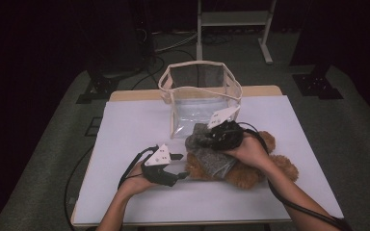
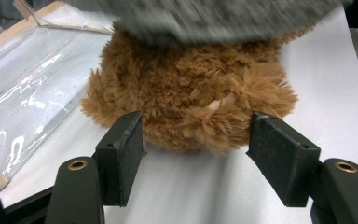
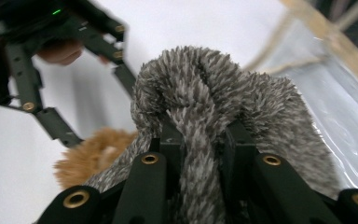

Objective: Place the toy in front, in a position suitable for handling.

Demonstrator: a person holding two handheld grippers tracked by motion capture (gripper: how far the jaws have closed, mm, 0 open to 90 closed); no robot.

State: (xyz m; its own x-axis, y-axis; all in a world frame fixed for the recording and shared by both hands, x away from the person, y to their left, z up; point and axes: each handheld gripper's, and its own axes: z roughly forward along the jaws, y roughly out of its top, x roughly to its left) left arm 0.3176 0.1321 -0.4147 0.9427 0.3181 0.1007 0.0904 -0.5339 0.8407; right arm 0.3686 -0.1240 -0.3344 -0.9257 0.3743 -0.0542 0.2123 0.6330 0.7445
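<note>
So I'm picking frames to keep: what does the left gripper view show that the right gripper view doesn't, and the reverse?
Left gripper view: the left gripper with jaws open, apart from the brown plush toy just ahead.
Right gripper view: the right gripper shut on a bunched grey fuzzy cloth.
Both show the plush toy, the cloth, the clear bag and the white table.

Cloth lies on the teddy bear, before the bag.
</note>
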